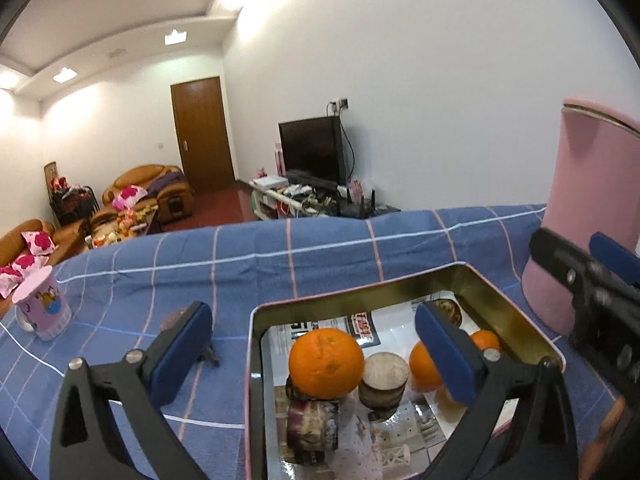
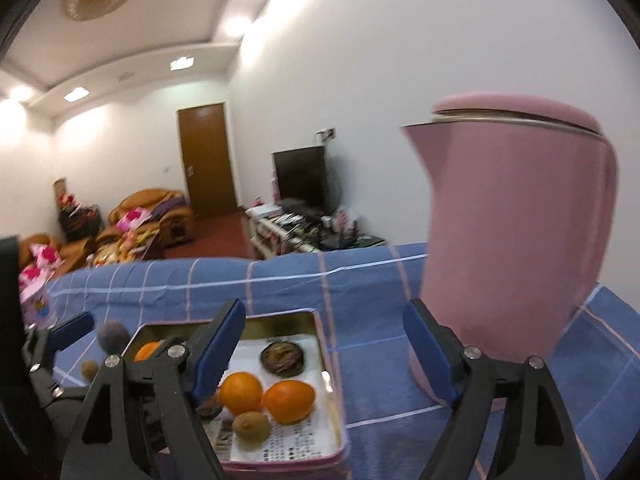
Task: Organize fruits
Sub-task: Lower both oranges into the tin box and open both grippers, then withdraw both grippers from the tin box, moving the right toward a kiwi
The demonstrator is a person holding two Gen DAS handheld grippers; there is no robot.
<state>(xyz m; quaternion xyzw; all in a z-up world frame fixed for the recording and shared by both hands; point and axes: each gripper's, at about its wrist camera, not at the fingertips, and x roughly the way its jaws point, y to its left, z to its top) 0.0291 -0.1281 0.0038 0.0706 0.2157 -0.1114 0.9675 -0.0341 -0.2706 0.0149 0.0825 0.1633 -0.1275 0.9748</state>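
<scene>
A shallow metal tin (image 1: 256, 360) (image 2: 334, 384) lies on the blue checked cloth. It holds oranges (image 1: 326, 362) (image 2: 241, 392), a brown kiwi-like fruit (image 2: 251, 429) and a dark round fruit (image 2: 282, 357). Some of what shows in the tin's side is reflection. A dark purple fruit (image 2: 114, 336) and a small brown fruit (image 2: 89, 369) lie on the cloth left of the tin. My left gripper (image 1: 316, 344) is open and empty over the tin's left rim. My right gripper (image 2: 324, 350) is open and empty above the tin's right edge.
A tall pink kettle (image 2: 516, 236) (image 1: 588, 216) stands on the cloth right of the tin. A pink printed cup (image 1: 42, 306) stands at the far left. The table's far edge runs behind them, with sofas and a TV stand beyond.
</scene>
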